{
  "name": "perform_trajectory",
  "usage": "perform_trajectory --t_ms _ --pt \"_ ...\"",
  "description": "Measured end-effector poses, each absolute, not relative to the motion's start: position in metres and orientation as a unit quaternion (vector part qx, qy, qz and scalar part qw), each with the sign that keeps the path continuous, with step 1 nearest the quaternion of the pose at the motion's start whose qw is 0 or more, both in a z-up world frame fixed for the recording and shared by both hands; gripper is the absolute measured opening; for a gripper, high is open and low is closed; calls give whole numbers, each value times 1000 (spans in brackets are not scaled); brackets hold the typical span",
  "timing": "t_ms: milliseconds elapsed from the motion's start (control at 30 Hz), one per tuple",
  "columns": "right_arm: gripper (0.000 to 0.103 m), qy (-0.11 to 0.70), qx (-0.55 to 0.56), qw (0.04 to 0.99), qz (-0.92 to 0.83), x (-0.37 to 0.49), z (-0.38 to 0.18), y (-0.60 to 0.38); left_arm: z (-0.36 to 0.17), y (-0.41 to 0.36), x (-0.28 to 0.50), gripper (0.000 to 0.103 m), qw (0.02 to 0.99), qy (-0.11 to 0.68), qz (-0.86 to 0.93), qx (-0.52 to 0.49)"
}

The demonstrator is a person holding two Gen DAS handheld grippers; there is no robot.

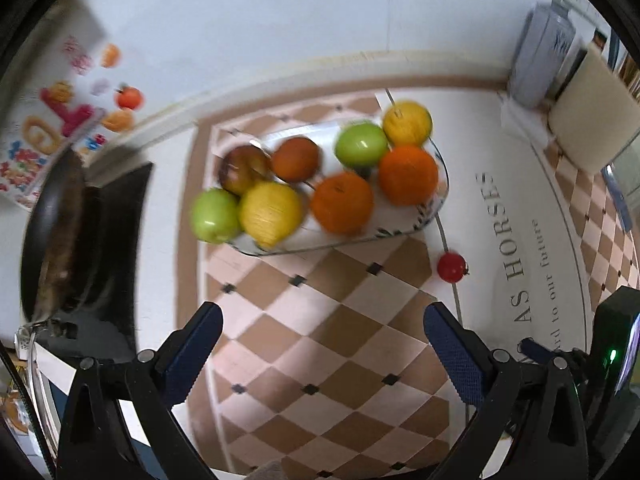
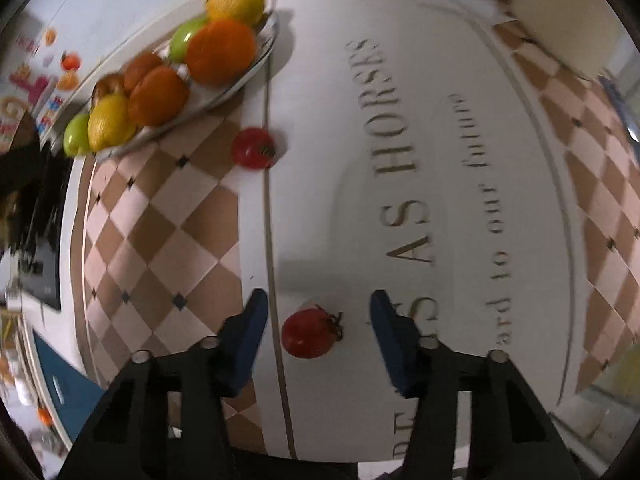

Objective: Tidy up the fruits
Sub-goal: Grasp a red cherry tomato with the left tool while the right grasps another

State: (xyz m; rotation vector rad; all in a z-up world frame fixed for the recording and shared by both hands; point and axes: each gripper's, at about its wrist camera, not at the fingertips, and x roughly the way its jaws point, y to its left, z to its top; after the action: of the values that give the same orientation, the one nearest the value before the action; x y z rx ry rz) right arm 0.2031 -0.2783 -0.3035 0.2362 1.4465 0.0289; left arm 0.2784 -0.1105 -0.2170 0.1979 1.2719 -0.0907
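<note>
A white oval plate holds several fruits: green apples, yellow lemons, oranges and brownish-red apples. A red tomato lies on the tablecloth just right of the plate. My left gripper is open and empty, some way in front of the plate. My right gripper is open, with a second red tomato lying on the table between its fingers, untouched.
A black frying pan sits at the left on a dark stove. A clear water bottle and a cream box stand at the back right. The right gripper's body shows at the right edge.
</note>
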Motion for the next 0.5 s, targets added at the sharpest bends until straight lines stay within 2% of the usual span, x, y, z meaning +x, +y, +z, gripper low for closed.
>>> perform_trajectory --t_ms 67,233,367,433,500 --pt "33 668 82 739 32 203 -309 -271 -230 -118 286 103 785 612 -51 81" --pt "23 662 74 745 41 200 -305 -273 -258 -144 299 103 764 636 -79 76" --pt "23 647 101 756 17 200 -293 -292 -279 -168 308 103 747 651 -106 83" --pt "23 641 113 759 0 200 -292 -303 -290 -179 312 99 735 661 -123 84" --pt "23 640 133 756 -17 202 -296 -316 -301 -193 315 88 725 669 -137 92"
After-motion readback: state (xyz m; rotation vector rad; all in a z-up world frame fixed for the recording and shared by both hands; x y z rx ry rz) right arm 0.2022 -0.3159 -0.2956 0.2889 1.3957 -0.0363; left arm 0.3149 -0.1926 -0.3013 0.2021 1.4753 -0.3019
